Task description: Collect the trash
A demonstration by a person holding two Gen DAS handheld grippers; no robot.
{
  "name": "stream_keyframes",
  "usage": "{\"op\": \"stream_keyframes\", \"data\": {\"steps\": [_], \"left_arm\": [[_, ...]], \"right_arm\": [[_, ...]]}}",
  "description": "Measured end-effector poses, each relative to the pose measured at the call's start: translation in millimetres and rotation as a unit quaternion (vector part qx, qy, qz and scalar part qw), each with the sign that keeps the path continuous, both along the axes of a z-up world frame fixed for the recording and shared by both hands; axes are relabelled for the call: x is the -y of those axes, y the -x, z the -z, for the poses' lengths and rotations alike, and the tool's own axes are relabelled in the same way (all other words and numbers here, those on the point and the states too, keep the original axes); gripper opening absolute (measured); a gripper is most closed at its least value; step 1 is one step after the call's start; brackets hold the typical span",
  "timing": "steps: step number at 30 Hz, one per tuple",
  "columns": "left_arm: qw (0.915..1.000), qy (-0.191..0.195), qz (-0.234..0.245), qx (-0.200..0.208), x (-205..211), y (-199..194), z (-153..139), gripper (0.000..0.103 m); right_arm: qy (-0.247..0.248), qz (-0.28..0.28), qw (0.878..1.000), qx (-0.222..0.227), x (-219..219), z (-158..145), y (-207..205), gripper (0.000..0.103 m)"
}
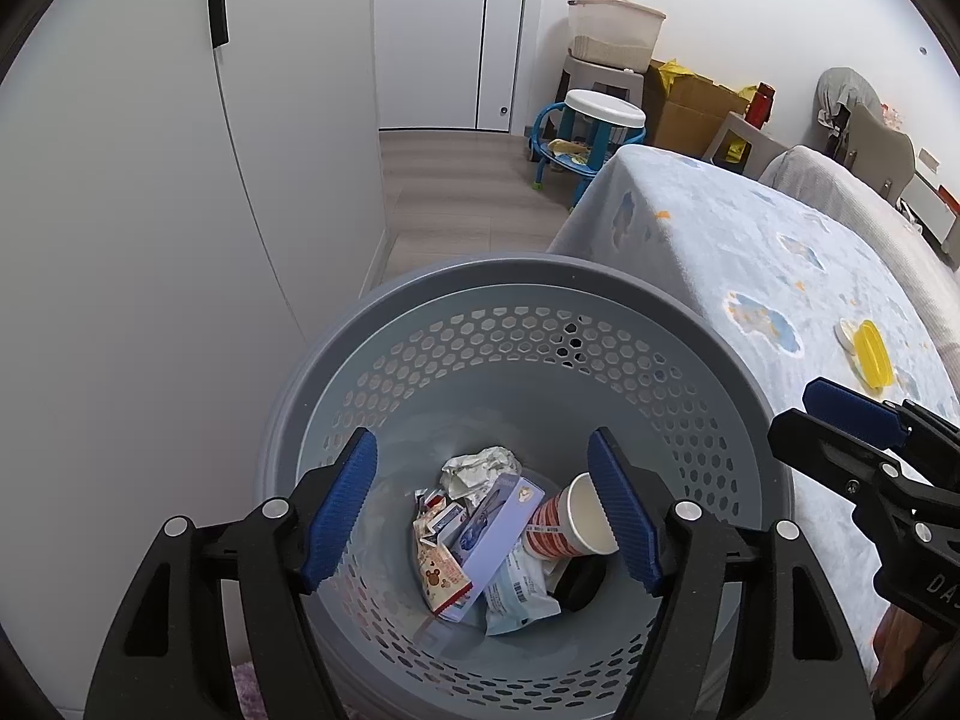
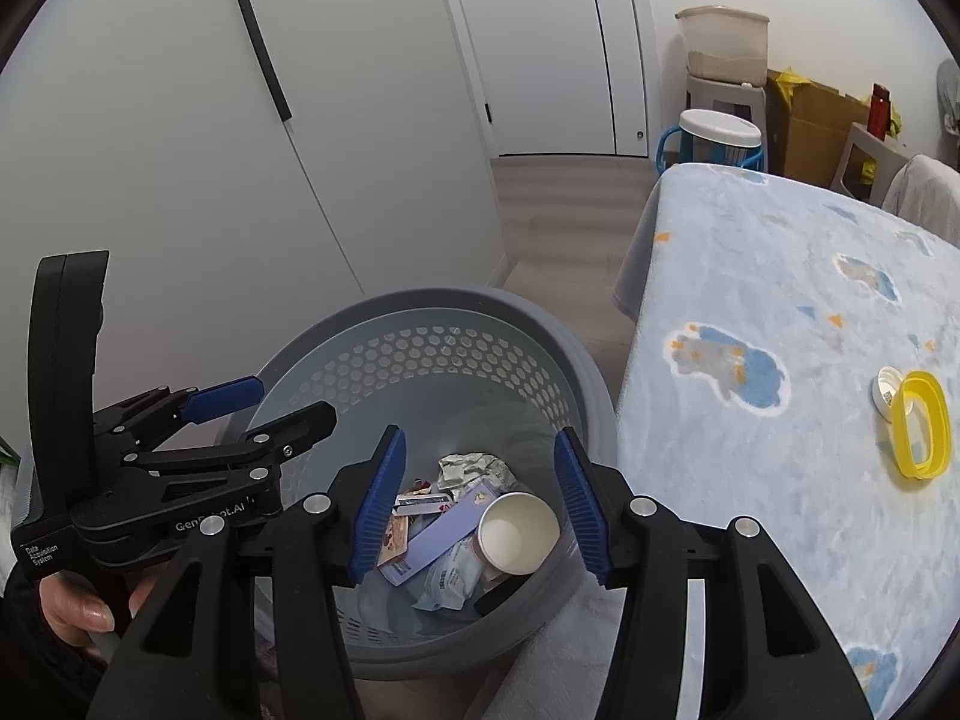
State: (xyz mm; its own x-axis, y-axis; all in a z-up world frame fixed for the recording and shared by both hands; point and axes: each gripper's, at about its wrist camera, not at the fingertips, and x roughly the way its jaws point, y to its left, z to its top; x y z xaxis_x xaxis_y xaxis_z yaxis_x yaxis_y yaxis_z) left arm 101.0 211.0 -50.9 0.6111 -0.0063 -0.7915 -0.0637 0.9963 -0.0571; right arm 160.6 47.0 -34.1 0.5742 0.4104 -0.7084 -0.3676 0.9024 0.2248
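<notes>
A grey perforated bin [image 1: 510, 270] [image 2: 420, 300] stands on the floor between a wardrobe and a bed. At its bottom lie a red-striped paper cup [image 1: 576, 519] [image 2: 516, 534], a purple box [image 1: 498, 534] [image 2: 444, 534], crumpled paper [image 1: 477, 468], a snack wrapper [image 1: 441, 570] and a wipes packet [image 1: 519, 591]. My left gripper [image 1: 481, 435] [image 2: 291, 402] hangs open over the bin's mouth, holding nothing. Beside it my right gripper [image 2: 479, 432] [image 1: 801, 411] is also open over the bin with nothing between its pads. A yellow ring lid [image 2: 921, 432] [image 1: 873, 354] and a white cap [image 2: 888, 390] lie on the bed.
The bed with a pale blue blanket [image 2: 780, 300] borders the bin on the right. White wardrobe doors [image 1: 150, 240] rise on the left. A blue-legged stool [image 1: 603, 111], a cardboard box [image 1: 690, 108] and a storage tub [image 1: 615, 27] stand by the far wall. A person's hand [image 2: 78, 606] holds the left gripper.
</notes>
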Motion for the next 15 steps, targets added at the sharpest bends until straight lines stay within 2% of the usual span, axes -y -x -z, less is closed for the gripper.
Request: {"op": "stream_keyframes", "data": {"steps": [15], "left_arm": [[0.9999,-0.003,0.015,0.002,8.3,2.8,1.2,0.072]], "right_arm": [[0.003,0.027,1.000,-0.005,21.2,5.8,4.0,0.060]]}}
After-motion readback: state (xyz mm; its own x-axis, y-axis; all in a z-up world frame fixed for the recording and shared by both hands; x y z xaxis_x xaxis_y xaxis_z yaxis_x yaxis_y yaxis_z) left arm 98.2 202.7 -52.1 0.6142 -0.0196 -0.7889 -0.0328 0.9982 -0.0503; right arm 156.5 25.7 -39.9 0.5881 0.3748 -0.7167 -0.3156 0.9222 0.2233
